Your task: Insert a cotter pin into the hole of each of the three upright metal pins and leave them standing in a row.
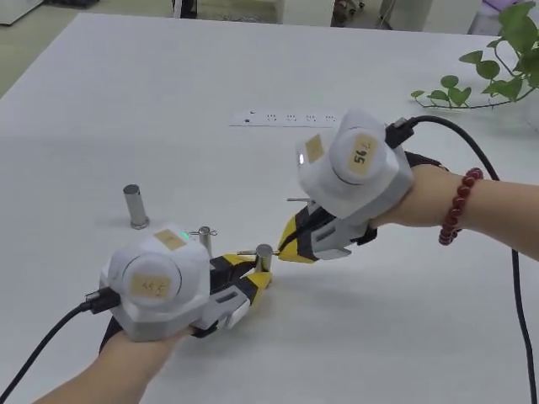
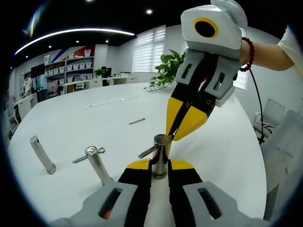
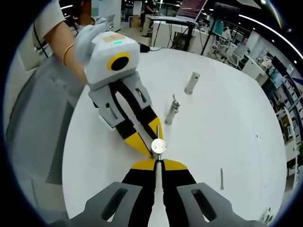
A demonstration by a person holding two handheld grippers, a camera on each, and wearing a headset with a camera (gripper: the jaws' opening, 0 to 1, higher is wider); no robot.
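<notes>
the broad white bench (image 1: 126, 101) carries everything, with a trailing green pot plant (image 1: 505, 59) at its far right edge and a flat white power strip (image 1: 286, 118) beyond the work. the left tool (image 1: 253, 282), grey-bodied with yellow-and-black jaws, comes in low from the near side. its jaws are pressed onto the foot of the held pin (image 1: 264, 255), a short upright cylinder of grey metal, one jaw on each side. the right tool (image 1: 285, 246), of the same make, meets it from the other side. its jaws are pressed together at the head of the held pin, pinching the near end of a thin wire cotter pin (image 2: 147, 152) whose tip pokes out of the far side of the cross hole. just beside it stands the middle pin (image 1: 205, 237), a like cylinder with a looped fitted cotter pin (image 2: 80, 158) already through its top. well apart to the left is the bare pin (image 1: 135, 206), upright with nothing through it. a spare cotter pin (image 2: 137, 121) lies flat on the bench beyond the tools. the step in hand looks like seating the second wire, so about half the job remains. to do it well, keep the low clamp firm so the cylinder neither tips nor turns, and push straight along the line of the hole without levering, since such thin wire would likely bend. let go only once the loop meets the head, then open the left jaws gently so it stays standing.
</notes>
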